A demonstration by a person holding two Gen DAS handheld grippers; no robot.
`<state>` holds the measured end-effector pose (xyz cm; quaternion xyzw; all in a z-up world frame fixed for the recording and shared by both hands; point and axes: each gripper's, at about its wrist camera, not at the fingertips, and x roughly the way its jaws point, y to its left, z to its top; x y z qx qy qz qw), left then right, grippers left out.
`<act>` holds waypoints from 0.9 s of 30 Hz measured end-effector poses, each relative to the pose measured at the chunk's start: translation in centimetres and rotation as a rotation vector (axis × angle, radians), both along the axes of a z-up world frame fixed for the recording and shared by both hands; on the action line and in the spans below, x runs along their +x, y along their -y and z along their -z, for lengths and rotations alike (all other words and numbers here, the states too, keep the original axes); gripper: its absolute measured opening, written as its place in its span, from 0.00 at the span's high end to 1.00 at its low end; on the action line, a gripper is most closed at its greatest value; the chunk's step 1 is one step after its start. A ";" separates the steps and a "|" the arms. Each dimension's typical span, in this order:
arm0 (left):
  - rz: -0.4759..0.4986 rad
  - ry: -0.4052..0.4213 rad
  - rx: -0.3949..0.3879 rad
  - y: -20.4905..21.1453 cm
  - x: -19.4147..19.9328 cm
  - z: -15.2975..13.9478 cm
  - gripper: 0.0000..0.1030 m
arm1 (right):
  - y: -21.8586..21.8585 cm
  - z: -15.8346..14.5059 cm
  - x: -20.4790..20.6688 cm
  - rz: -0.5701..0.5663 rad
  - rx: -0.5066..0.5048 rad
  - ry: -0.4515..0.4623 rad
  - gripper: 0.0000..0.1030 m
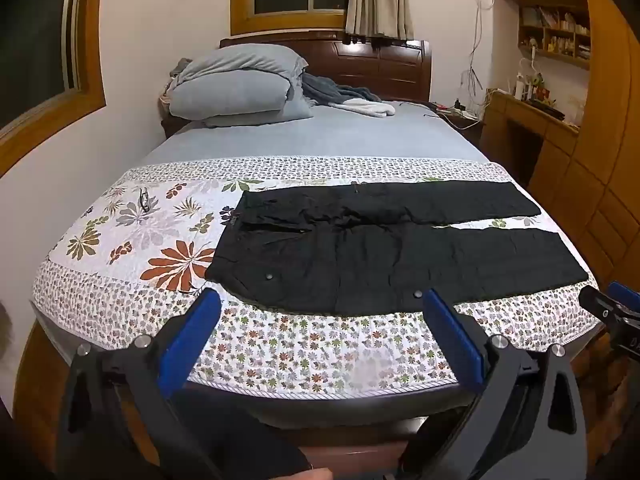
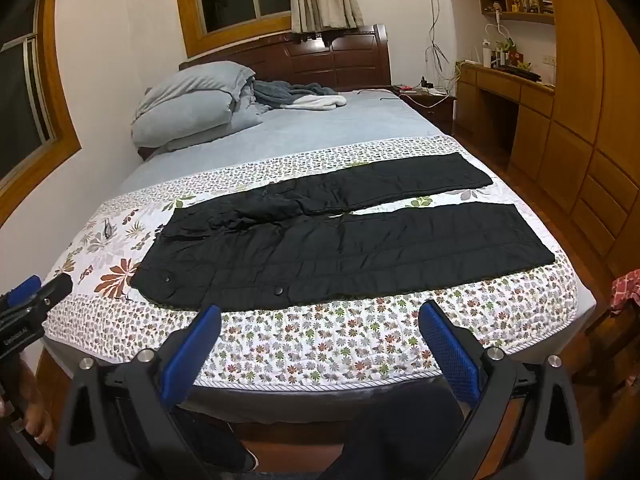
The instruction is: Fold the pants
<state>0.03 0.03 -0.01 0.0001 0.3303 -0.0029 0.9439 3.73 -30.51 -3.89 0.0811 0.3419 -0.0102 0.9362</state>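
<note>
Black pants [image 1: 380,248] [image 2: 340,240] lie spread flat across the foot of the bed, waist to the left, both legs stretched to the right with a narrow gap between them. My left gripper [image 1: 320,300] hovers open above the near bed edge, short of the pants' near hem, nothing between its blue pads. The right gripper [image 2: 320,312] is open too, just in front of the near leg and apart from it. Each gripper shows at the edge of the other's view: right gripper [image 1: 612,308], left gripper [image 2: 32,292].
A floral quilt [image 1: 280,344] [image 2: 320,340] covers the foot of the bed. Pillows [image 1: 236,88] and a crumpled blanket [image 1: 344,96] sit by the headboard. A wooden desk and cabinets [image 2: 560,128] line the right wall. A hand [image 2: 32,412] holds the left gripper's handle.
</note>
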 end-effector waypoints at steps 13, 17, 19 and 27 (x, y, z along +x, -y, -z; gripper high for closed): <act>-0.002 0.003 0.008 -0.4 0.1 -0.1 0.02 | 0.0 -0.1 0.2 -0.002 -0.003 -0.002 0.03; -0.003 0.005 0.009 -0.4 0.1 -0.1 0.02 | -0.1 0.0 0.1 -0.001 -0.005 -0.002 0.03; -0.005 0.006 0.010 -0.3 0.1 -0.1 0.02 | -0.1 0.0 0.1 -0.001 -0.006 -0.001 0.03; -0.005 0.006 0.012 -0.2 0.1 0.0 0.02 | 0.0 -0.1 0.1 0.000 -0.008 -0.001 0.03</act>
